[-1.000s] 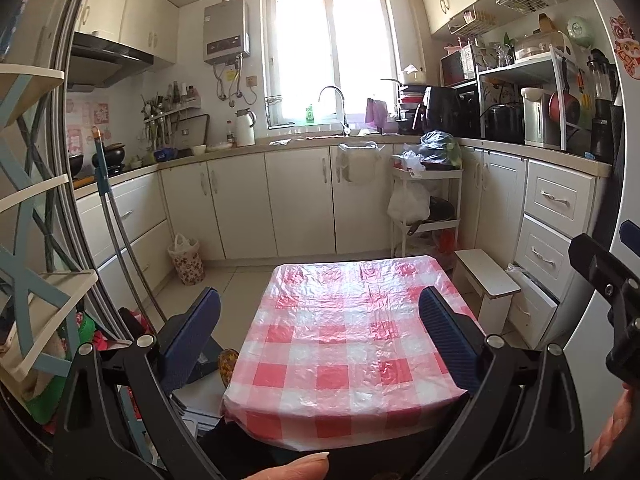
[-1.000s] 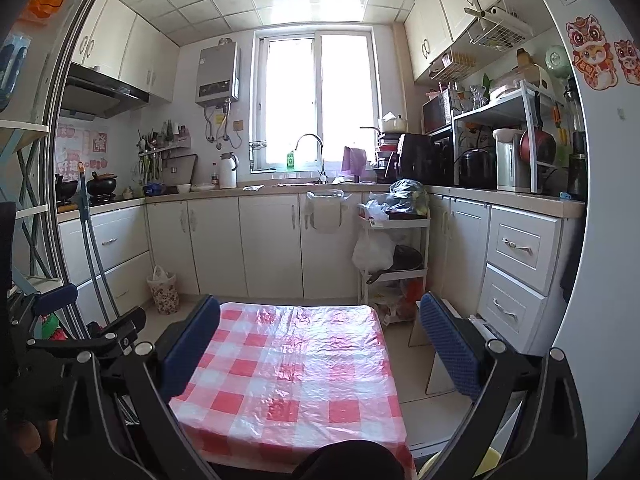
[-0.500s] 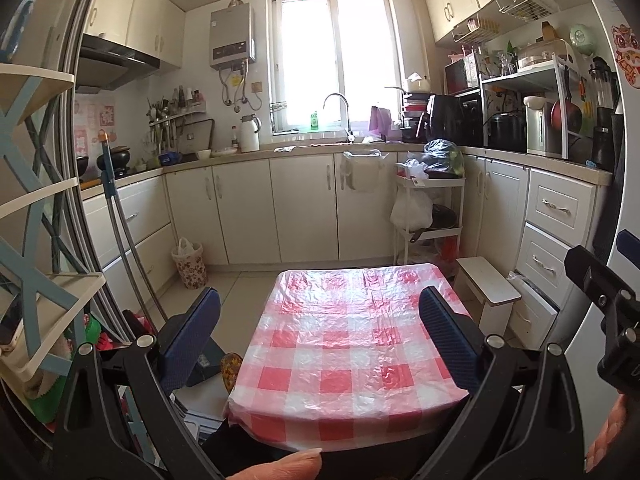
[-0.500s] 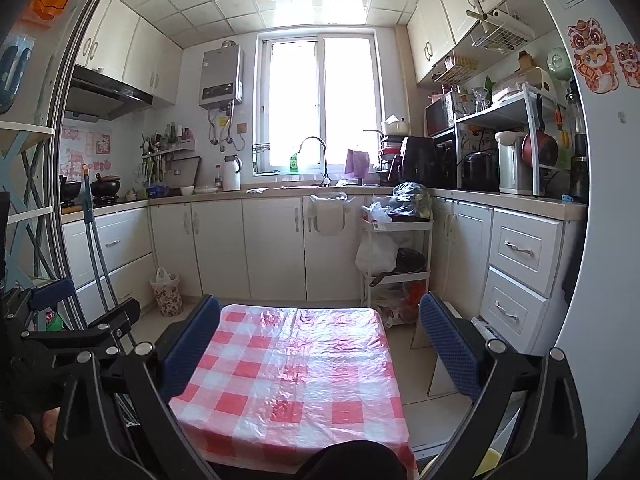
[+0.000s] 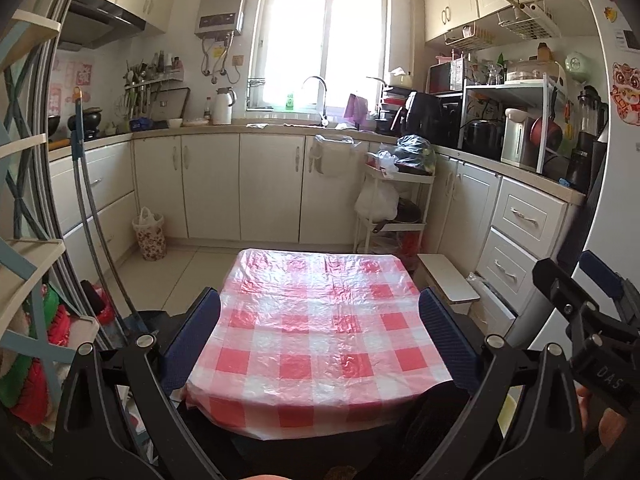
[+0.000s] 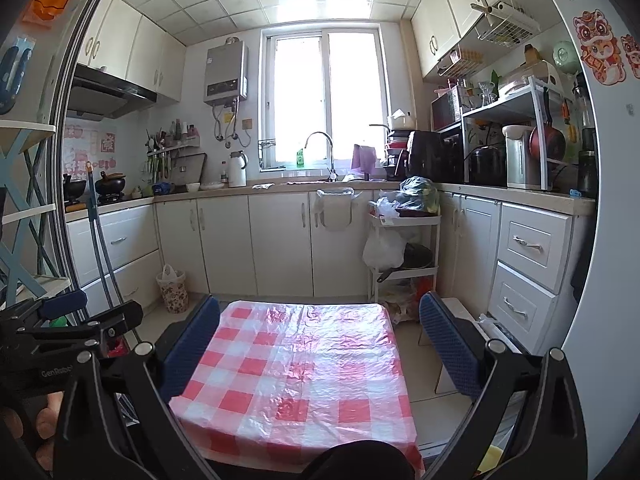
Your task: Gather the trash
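Trash bin point(image 5: 149, 233) by cabinets, both tools point(image 5: 320, 340) point(image 6: 320, 344) wide open, empty

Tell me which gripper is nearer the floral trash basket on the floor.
Left, judging by position. The left gripper is on the floral trash basket's side of the table; the right gripper sits farther right.

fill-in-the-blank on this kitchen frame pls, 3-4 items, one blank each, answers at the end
1. Both claws, left claw and right claw, are ____ and hold nothing.
2. The table is covered by a red and white ____ plastic cloth.
3. The small floral-patterned bin stands on the ____ beside the left cabinets.
4. The faucet stands directly below the ____.

Answers: open; checked; floor; window
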Tool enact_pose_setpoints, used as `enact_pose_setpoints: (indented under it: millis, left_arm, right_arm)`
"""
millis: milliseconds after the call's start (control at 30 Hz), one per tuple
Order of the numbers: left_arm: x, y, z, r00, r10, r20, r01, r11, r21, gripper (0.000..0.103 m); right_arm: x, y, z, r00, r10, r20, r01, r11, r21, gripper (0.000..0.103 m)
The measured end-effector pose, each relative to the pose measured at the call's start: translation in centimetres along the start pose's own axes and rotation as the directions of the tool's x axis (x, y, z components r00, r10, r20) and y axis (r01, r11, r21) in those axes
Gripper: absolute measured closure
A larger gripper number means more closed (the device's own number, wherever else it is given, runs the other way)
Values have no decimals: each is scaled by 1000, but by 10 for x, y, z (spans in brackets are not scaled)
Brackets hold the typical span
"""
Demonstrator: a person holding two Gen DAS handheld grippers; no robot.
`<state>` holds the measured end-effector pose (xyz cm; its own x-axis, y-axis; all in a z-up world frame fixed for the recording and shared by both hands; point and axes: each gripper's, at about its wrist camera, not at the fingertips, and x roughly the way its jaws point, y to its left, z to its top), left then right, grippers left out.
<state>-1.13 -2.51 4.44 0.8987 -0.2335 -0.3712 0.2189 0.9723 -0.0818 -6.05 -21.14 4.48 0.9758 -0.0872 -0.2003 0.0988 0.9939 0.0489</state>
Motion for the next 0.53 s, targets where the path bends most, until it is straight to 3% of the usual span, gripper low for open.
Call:
enact_pose_setpoints:
  millis: [167, 267, 533]
  left_arm:
    - [14, 6, -6, 999, 39, 2, -39, 998, 43, 7]
    - [27, 7, -11, 994, 112, 8, -112, 989, 101, 7]
    - [67, 33, -21, 983, 152, -102, -144, 986, 79, 7]
  right_arm:
    - [22, 0, 1, 1000, 7, -27, -7, 1000, -14, 7]
    - [45, -1, 2, 998, 12, -57, -13, 1000, -16, 7]
    - [132, 0, -13, 976, 51, -214, -51, 999, 7, 7]
